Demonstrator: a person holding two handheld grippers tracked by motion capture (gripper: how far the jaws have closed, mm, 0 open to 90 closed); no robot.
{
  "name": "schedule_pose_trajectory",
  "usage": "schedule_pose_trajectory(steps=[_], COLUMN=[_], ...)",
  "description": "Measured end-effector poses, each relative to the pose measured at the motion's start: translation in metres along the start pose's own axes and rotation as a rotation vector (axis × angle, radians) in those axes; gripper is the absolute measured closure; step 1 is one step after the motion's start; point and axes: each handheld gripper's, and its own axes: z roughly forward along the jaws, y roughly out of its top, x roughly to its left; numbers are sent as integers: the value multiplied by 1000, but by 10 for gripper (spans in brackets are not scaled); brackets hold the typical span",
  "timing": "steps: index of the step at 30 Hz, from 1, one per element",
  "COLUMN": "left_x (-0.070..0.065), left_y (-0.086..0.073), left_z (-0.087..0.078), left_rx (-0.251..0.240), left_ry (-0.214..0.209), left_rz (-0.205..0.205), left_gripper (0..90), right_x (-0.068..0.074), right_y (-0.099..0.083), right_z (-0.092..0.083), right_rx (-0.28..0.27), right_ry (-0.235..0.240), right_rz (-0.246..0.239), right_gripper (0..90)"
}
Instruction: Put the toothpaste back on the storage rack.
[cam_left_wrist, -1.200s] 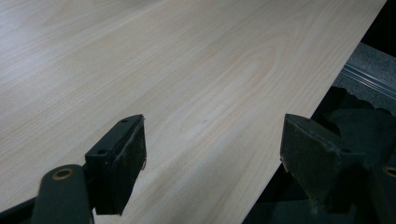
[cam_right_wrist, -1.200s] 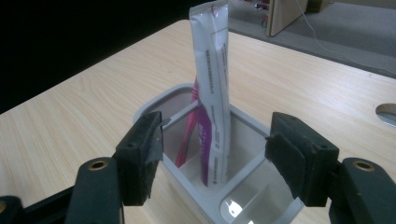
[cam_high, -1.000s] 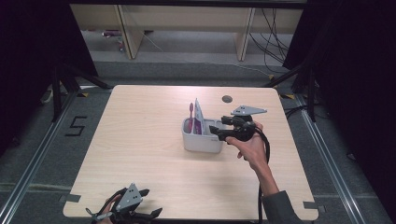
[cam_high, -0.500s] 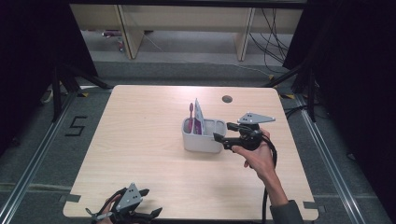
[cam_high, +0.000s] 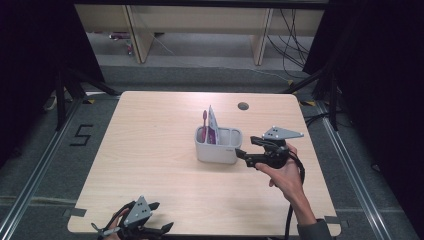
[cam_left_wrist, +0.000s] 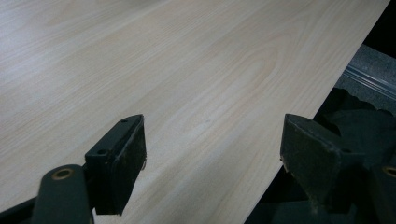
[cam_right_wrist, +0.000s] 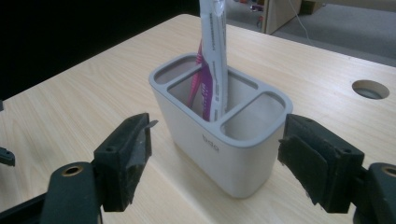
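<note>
Since a second ago: right gripper (cam_high: 242, 151) drawn back from the white holder (cam_high: 218, 147) toward the table's (cam_high: 150, 150) right edge, jaws just been opening, nothing gripped; holder in the same spot, left gripper (cam_high: 160, 229) unmoved at the near left edge.

Holder near the table's middle, slightly right, upright, just ahead of the right gripper's tips and apart from them. In the right gripper view, holder (cam_right_wrist: 224, 135) between and beyond the two wide-spread black jaws, pads clear of its walls.

Three compartments under a grey rim: toothpaste tube (cam_right_wrist: 214, 60) standing in the middle one, leaning slightly; pink toothbrush (cam_high: 204, 125) upright at the left end; nearest compartment bare.

Left gripper's jaws wide apart over bare wood, holding nothing.
</note>
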Motion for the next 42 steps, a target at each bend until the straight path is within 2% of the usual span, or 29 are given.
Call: schedule_pose_trajectory(steps=[1,4,5,6,9,10,11,13,16,18,19,21,22,24,25,28,30,31,32,33,34,36,37,38,39,41,42], left_x=[0,0,-2,-2,0,0,0,1,0,0,0,0,0,0,0,0,0,0,0,0,0,-1,0,0,0,0,-1], left_y=[0,0,0,0,0,0,0,1,1,1,0,0,0,0,0,0,0,0,0,0,0,0,0,0,0,0,0], left_z=[0,0,1,1,0,0,0,-1,0,-1,0,0,0,0,0,0,0,0,0,0,0,1,0,0,0,0,1], left_rx=[3,1,-8,-9,0,1,2,9,2,7,-1,-1,0,0,1,1,1,1,1,0,1,-9,1,0,2,2,-7], left_ry=[1,1,1,1,-1,2,1,0,0,0,0,0,0,0,0,0,-1,0,0,0,0,0,0,0,0,-4,-1], left_rz=[-3,-2,-15,-16,0,-5,-3,6,-3,4,-2,-1,-2,-2,0,-1,-1,0,0,-1,-1,-15,-1,-2,-1,-1,-11], left_gripper=[222,221,222,222,221,222,222,222,222,222,222,222,221,222,222,221,221,221,221,221,222,221,221,222,221,222,221], right_x=[1,0,-1,2,-2,-1,-2,-1,-3,-1,-3,-3,-1,-2,-1,-1,2,1,1,1,3,2,2,3,3,4,3], right_y=[-1,-6,-7,-10,-14,-16,-20,-21,-26,-29,-30,-32,-34,-37,-39,-42,-45,-47,-50,-50,-52,-54,-55,-57,-59,-61,-64], right_z=[-1,-6,-8,-9,-13,-14,-17,-18,-20,-22,-23,-25,-26,-27,-29,-29,-32,-31,-32,-32,-32,-33,-34,-35,-35,-36,-36], right_rx=[1,1,3,9,10,10,19,18,17,22,24,18,28,24,29,15,32,17,24,24,18,22,17,22,16,23,21], right_ry=[2,-1,-10,-11,-14,-14,-32,-29,-24,-21,-23,-46,-38,-29,-33,-26,-33,-31,-29,-29,-24,-25,-23,-20,-27,-27,-24], right_rz=[16,11,-8,40,4,27,30,44,22,56,30,17,57,39,57,45,70,56,42,42,67,53,49,65,53,70,60], right_gripper=[250,245,244,242,239,237,233,230,229,225,223,219,216,214,213,213,213,212,210,210,210,210,210,210,210,210,210])
